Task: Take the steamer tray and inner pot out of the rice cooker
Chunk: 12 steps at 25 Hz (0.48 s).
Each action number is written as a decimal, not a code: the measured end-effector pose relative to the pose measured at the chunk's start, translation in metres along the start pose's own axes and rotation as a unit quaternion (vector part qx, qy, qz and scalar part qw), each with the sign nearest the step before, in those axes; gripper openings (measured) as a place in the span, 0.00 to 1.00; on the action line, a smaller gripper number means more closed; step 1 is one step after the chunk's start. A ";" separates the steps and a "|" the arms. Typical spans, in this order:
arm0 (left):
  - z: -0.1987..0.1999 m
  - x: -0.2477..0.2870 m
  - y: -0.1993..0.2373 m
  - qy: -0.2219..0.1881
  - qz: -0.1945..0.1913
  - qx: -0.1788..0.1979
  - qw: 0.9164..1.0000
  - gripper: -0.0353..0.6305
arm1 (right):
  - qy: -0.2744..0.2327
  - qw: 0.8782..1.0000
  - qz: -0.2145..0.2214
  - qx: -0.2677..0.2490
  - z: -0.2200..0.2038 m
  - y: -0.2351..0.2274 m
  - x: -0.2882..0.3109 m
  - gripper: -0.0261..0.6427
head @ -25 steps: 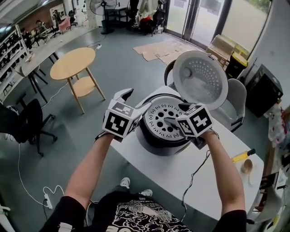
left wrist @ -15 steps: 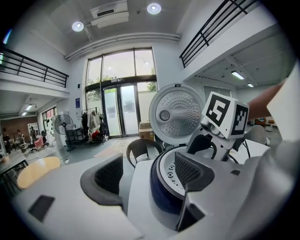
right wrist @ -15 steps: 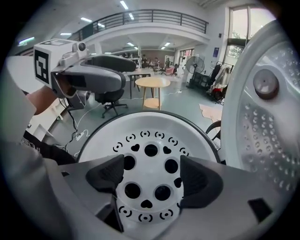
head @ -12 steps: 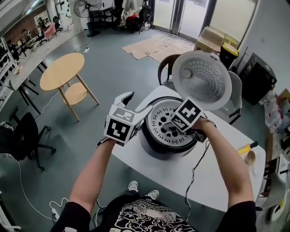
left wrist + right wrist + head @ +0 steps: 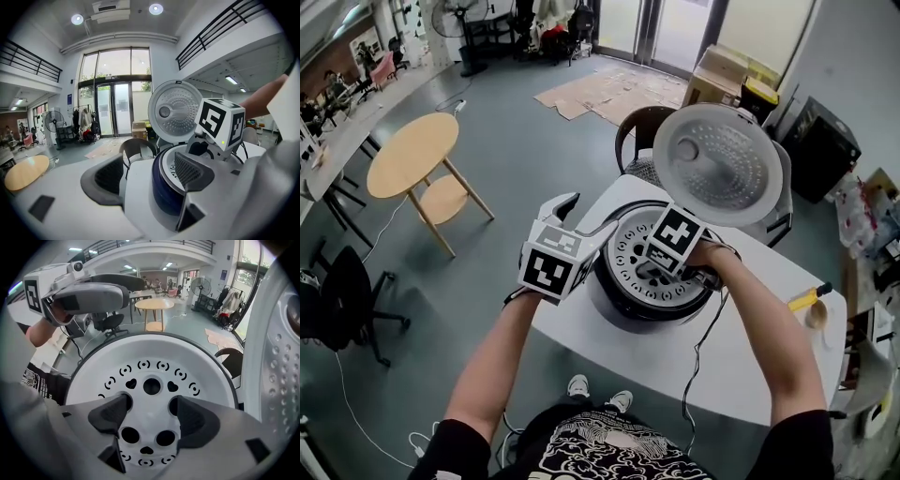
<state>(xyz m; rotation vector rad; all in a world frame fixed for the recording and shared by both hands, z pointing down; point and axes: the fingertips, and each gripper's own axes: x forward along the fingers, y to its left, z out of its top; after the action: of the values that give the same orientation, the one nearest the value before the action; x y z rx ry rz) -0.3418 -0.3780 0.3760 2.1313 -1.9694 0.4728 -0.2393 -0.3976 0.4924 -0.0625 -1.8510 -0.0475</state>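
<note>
Head view: steamer tray (image 5: 629, 263) in cooker (image 5: 610, 306)

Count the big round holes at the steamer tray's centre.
5, ringed in the steamer tray: one on top, two at the sides half behind the right gripper, its closing jaws empty, and two at the bottom between them.

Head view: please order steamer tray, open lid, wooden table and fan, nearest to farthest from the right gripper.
1. Steamer tray, directly under the right gripper; its tongs are closing above it, gripping nothing.
2. Open lid, upright behind.
3. Wooden table, left, on the floor.
4. Fan, far back left.
</note>
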 end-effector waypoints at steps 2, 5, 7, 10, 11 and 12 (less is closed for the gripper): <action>-0.002 0.001 0.000 0.001 -0.003 0.001 1.000 0.58 | 0.007 1.000 0.000 0.003 0.000 -0.001 0.003 0.55; -0.002 -0.003 0.005 0.002 -0.005 0.000 1.000 0.58 | 0.015 1.000 0.000 0.006 0.002 0.000 0.004 0.55; -0.003 -0.008 0.010 0.002 -0.004 -0.002 1.000 0.58 | 0.019 1.000 0.001 0.009 0.004 0.002 0.002 0.54; -0.004 -0.015 0.017 0.001 -0.003 -0.004 1.000 0.58 | 0.023 1.000 0.007 0.019 0.006 0.006 0.002 0.51; -0.003 -0.016 0.018 -0.001 -0.003 -0.004 1.000 0.58 | 0.025 0.999 0.007 0.019 0.006 0.006 0.001 0.50; -0.002 -0.018 0.019 -0.003 -0.002 -0.003 1.000 0.58 | 0.027 0.999 0.004 0.016 0.005 0.006 0.000 0.49</action>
<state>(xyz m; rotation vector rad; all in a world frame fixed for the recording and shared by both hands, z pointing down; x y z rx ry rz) -0.3614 -0.3629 0.3698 2.1356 -1.9668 0.4579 -0.2441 -0.3911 0.4910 -0.0472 -1.7964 -0.0138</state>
